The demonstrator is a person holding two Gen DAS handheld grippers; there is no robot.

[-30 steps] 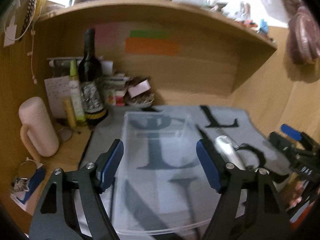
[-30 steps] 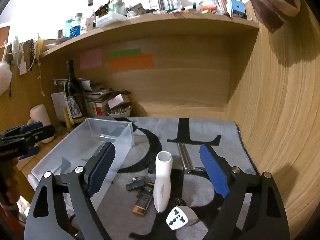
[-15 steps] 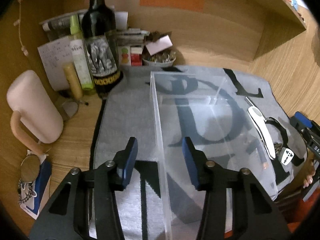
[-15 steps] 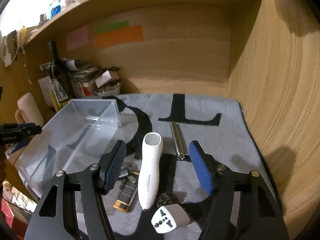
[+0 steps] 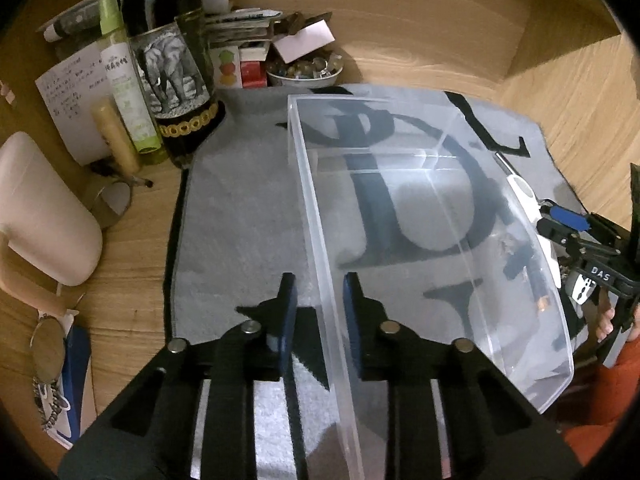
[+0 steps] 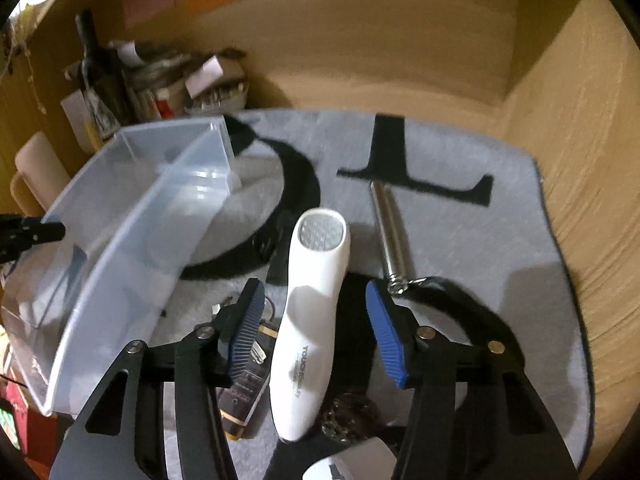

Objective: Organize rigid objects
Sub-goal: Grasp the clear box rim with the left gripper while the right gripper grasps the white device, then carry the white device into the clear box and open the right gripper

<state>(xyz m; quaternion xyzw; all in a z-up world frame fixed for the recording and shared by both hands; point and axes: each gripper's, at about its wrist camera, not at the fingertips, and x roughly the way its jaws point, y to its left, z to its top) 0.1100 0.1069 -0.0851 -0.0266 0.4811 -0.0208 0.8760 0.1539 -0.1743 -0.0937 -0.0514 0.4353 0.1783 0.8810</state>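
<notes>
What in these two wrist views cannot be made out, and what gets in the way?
- Right wrist view: the travel adapter is cut off by the bottom edge.
- Right wrist view: the dark card-like item is partly hidden by the right gripper finger and the white handheld device.
- Left wrist view: the handwritten note is too small to read.
- Right wrist view: back-corner clutter is blurred.

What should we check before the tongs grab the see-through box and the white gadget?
1. The left tongs straddle the clear box wall, having just been closing: ok.
2. Its pads press that wall: not ok, a gap shows.
3. The right tongs, also just closing, have the white gadget between them: ok.
4. Their pads touch the gadget: not ok, gaps on both sides.
5. The metal tube is clear of the right tongs: cannot tell, its end sits very near.
6. The box has room: ok, it looks empty.
</notes>
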